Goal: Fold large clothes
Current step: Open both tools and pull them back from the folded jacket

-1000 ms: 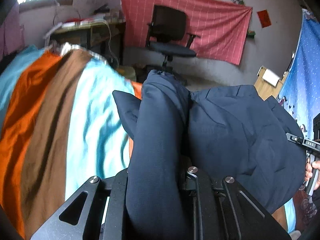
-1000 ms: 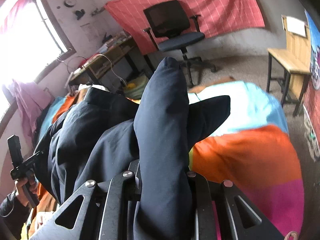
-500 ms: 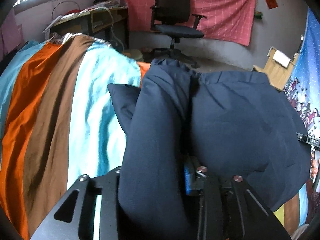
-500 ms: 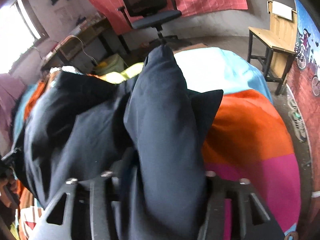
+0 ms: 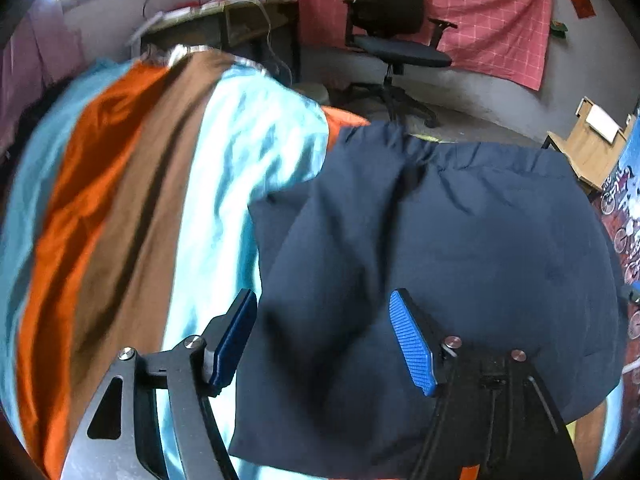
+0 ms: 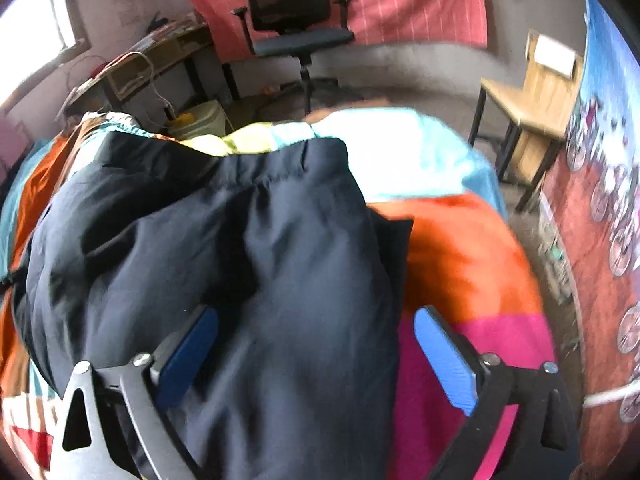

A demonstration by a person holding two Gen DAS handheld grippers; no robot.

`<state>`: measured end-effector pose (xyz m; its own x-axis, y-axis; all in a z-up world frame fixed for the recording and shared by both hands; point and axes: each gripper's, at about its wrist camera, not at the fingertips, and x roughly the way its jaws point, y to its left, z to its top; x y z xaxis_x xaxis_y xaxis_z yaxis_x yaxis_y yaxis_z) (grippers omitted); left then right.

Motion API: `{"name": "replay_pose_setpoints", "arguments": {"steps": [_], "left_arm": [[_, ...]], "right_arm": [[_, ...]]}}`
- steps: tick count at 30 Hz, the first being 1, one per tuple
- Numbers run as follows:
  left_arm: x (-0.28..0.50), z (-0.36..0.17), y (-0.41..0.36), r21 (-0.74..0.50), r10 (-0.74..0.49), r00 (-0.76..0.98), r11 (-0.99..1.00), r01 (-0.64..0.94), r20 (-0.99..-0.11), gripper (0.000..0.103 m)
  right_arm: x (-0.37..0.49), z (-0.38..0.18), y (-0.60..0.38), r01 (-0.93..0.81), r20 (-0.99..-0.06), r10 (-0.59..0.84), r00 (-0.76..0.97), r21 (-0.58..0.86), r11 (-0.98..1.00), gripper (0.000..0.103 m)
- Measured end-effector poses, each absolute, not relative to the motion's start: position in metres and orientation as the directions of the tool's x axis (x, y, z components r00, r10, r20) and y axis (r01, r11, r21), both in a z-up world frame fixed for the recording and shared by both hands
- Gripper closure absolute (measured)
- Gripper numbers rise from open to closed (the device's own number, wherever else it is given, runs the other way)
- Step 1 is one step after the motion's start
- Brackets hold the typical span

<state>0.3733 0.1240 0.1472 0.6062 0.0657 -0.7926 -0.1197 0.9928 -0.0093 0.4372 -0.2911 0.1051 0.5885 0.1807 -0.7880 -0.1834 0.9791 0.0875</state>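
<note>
While both tongs are seen released, the scene is listed so:
Left gripper [image 5: 324,340]: blue pads spread wide, nothing clamped, lower centre of frame.
Right gripper [image 6: 316,360]: pads likewise parted, garment lying loose between them.
Navy garment [image 5: 460,248]: laid folded on the striped bedspread [image 5: 120,200], centre to right.
Office chair [image 5: 392,28]: seen at upper centre.

Left gripper [image 5: 324,340]: black angular finger arms with triangular cut-outs, round silver screws at the joints, and ribbed bright-blue pads [image 5: 412,344] on the inner faces. Right gripper [image 6: 316,360]: the same build, with black arms, silver screw heads and smooth-looking blue pads [image 6: 444,356], slightly blurred.
</note>
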Motion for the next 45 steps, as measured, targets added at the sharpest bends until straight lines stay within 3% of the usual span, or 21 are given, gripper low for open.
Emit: {"name": "replay_pose_setpoints", "arguments": {"steps": [4,5,6,8,19,35,45], "left_arm": [[0.358,0.158,0.109,0.026,0.086,0.638,0.994,-0.104,-0.765,0.037],[0.355,0.16,0.106,0.026,0.086,0.643,0.994,-0.102,-0.761,0.026],[0.351,0.164,0.104,0.022,0.086,0.653,0.994,-0.106,-0.752,0.009],[0.342,0.171,0.098,0.011,0.087,0.681,0.993,-0.116,-0.727,0.003],[0.295,0.209,0.06,0.009,0.084,0.774,0.995,-0.101,-0.628,0.003],[0.197,0.234,0.03,0.094,0.14,0.902,0.989,-0.111,-0.409,0.003],[0.152,0.225,0.024,0.064,0.116,0.909,0.993,-0.099,-0.399,0.003]], "right_arm": [[0.425,0.116,-0.284,-0.197,-0.766,0.161,0.623,0.046,0.979,0.0],[0.421,0.119,-0.284,-0.195,-0.755,0.162,0.636,0.046,0.98,0.0],[0.416,0.123,-0.284,-0.188,-0.741,0.162,0.652,0.048,0.981,0.0],[0.408,0.129,-0.283,-0.17,-0.714,0.155,0.683,0.051,0.984,0.0],[0.35,0.176,-0.276,-0.161,-0.552,0.18,0.814,0.084,0.983,0.0],[0.266,0.195,-0.256,-0.233,-0.42,0.234,0.877,0.056,0.971,0.0],[0.204,0.201,-0.227,-0.28,-0.333,0.264,0.905,0.002,0.96,0.0]]}}
